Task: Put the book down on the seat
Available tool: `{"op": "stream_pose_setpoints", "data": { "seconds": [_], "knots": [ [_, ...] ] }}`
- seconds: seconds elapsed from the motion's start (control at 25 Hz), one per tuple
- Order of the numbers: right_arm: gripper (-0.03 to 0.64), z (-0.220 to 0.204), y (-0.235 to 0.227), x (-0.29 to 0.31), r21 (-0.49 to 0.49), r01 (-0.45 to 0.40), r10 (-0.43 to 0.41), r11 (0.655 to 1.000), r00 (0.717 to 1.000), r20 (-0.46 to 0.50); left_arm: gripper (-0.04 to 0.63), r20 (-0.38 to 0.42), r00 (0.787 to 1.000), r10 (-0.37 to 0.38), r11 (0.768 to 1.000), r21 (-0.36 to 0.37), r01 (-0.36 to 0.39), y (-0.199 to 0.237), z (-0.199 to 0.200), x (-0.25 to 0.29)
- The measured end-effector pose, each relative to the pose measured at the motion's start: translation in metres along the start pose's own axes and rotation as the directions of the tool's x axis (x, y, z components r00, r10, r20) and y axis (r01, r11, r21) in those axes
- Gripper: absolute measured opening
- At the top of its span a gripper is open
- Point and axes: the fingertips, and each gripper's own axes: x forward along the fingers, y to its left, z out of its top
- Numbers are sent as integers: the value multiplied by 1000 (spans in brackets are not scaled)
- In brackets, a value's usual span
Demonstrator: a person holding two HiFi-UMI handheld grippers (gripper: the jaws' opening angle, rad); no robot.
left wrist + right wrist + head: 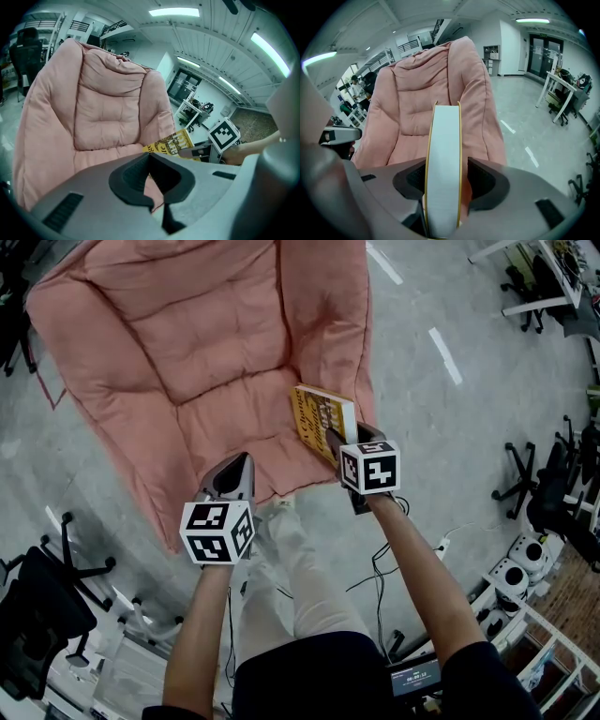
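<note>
A yellow book (319, 413) rests tilted at the front right of the pink padded armchair's seat (216, 418), beside the right armrest. In the right gripper view its white page edge (443, 154) stands upright between the jaws, with a sliver of pink showing between the book and the right-hand pad. My right gripper (343, 441) is open around the book's near end. My left gripper (239, 470) hovers at the seat's front edge, shut and empty. The left gripper view shows the book (171, 143) and the right gripper's marker cube (224, 134) to its right.
Black office chairs stand at the left (42, 596) and right (530, 479). Cables and a power strip (439, 545) lie on the grey floor near the person's feet. White floor markings (443, 352) run behind the armchair. Desks (555, 86) stand farther off.
</note>
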Motion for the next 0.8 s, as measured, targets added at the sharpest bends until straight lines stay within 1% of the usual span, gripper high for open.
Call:
{"op": "stream_pose_setpoints", "data": {
  "seconds": [0.24, 0.44, 0.8],
  "knots": [
    [219, -2, 2, -1, -2, 1, -1, 1000, 1000, -7, 0, 0, 1000, -2, 1000, -16, 2, 0, 0, -1],
    [221, -6, 3, -7, 1, -9, 9, 1000, 1000, -9, 0, 2, 1000, -8, 1000, -7, 8, -9, 1, -3],
    [224, -5, 8, -15, 17, -3, 3, 1000, 1000, 7, 2, 2, 1000, 4, 1000, 0, -4, -5, -3, -18]
  ]
}}
